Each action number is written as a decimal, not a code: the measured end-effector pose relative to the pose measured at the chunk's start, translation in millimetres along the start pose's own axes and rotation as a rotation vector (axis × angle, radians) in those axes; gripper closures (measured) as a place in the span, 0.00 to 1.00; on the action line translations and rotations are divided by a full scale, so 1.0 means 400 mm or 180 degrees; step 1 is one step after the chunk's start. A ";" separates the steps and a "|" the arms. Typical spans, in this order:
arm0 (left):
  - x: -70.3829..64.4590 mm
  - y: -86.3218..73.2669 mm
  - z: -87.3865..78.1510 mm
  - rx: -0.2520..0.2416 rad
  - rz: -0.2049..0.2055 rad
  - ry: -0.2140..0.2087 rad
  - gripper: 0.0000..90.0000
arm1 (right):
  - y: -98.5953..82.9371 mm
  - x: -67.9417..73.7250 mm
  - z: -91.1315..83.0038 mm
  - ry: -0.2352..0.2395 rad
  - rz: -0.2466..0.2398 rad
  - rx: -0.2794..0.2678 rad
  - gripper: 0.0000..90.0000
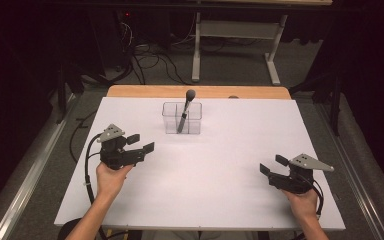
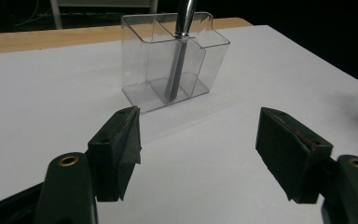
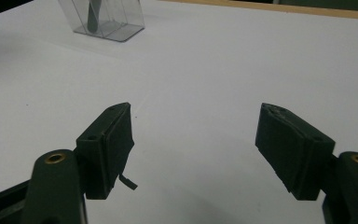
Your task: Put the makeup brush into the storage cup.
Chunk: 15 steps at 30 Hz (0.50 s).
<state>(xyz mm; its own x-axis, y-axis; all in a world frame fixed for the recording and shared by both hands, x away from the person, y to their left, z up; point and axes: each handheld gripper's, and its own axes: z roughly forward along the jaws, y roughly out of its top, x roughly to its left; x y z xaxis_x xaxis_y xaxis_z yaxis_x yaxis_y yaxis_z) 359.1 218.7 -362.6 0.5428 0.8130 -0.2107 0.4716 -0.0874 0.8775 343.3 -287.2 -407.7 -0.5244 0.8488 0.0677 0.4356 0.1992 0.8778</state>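
Your left gripper (image 1: 140, 143) sits at the left side of the white table (image 1: 220, 200), its jaws spread wide with nothing between them, and it points toward the clear plastic holder (image 1: 182, 118) at the far middle of the surface. That holder stands upright, divided into compartments, and a dark-handled tool (image 1: 185, 111) with a rounded head leans inside it, the head rising above the rim. In the left gripper view the holder (image 2: 175, 60) lies straight ahead of your open jaws, near but well apart from them, and the tool's handle (image 2: 176, 65) stands in one of the middle compartments; which one exactly is hard to tell through the clear walls. Bare white tabletop lies between your left gripper and the holder, so no object stands in the way there. Your right gripper (image 1: 272, 165) rests at the right side of the table, well apart from the holder, jaws likewise spread and holding nothing. In the right gripper view the holder (image 3: 107, 18) shows far off at the upper left, with open table between. Behind the white sheet a strip of the wooden edge (image 1: 200, 92) shows, and beyond it the floor carries cables (image 1: 150, 62) and the white legs of another table (image 1: 196, 50).
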 end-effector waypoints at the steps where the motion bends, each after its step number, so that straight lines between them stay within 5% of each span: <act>1: 0.000 -0.001 0.001 0.0003 -0.0005 0.0004 0.35 | 0.000 0.000 0.000 0.0002 0.0000 0.0002 0.32; 15: 0.000 -0.019 0.008 0.0013 -0.0022 0.0061 0.35 | 0.000 0.000 0.000 0.0002 -0.0002 0.0001 0.32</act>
<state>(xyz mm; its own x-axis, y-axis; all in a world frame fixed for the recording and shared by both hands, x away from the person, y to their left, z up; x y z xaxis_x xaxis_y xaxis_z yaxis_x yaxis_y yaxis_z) 357.8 217.7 -370.9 0.5260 0.8245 -0.2085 0.4781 -0.0839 0.8743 343.4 -287.2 -407.7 -0.5251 0.8483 0.0675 0.4354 0.1997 0.8778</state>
